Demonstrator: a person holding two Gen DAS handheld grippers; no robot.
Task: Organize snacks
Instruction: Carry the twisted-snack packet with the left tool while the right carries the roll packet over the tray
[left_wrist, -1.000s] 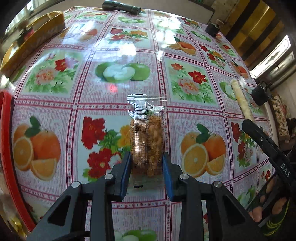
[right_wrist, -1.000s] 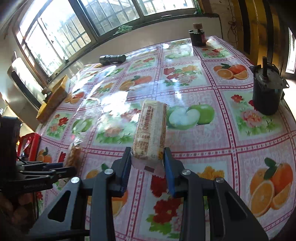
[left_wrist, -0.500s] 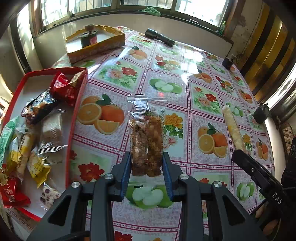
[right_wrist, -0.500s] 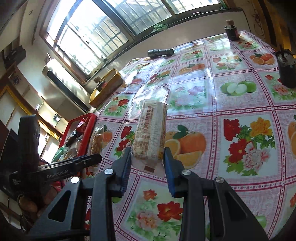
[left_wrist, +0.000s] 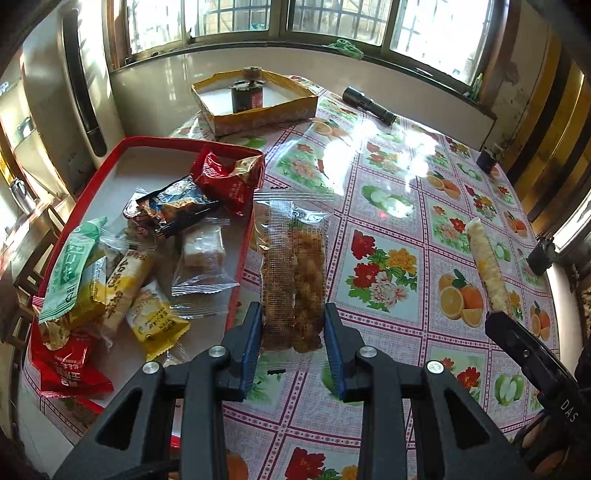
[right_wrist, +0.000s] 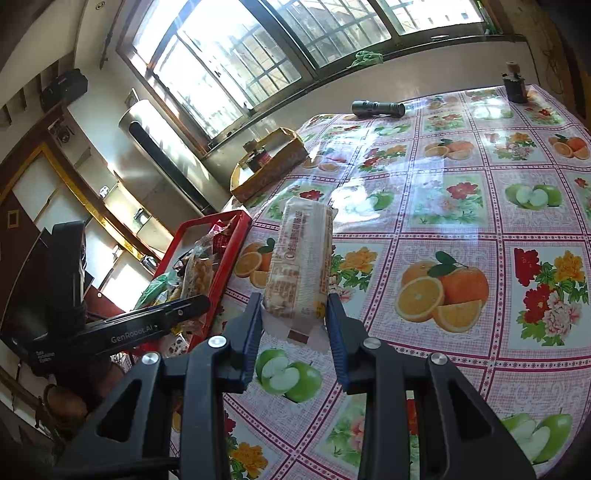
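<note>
Left gripper (left_wrist: 293, 328): jaws closed narrowly on the lower end of a clear packet of fried snacks (left_wrist: 293, 273), which stands up from the blue pads, lifted clear of the tablecloth. Just left of this packet lies the red tray (left_wrist: 236, 266), holding a loose heap of wrapped snacks: a yellow packet (left_wrist: 157, 321) nearest the claw, a clear-wrapped white cake (left_wrist: 203, 251) beyond it, a green packet (left_wrist: 74, 266) farther left, and a red packet (left_wrist: 221, 177) at the far end. Ahead, past the tray, sits a yellow cardboard box (left_wrist: 258, 114) with a dark can (left_wrist: 246, 94) inside; a black flashlight (left_wrist: 367, 105) lies to its right.

Right gripper (right_wrist: 295, 314): jaws closed narrowly on the lower end of a wrapped biscuit roll (right_wrist: 301, 258), held above the fruit-patterned tablecloth (right_wrist: 480, 221). The tray lies to its left, the other claw beside it.
</note>
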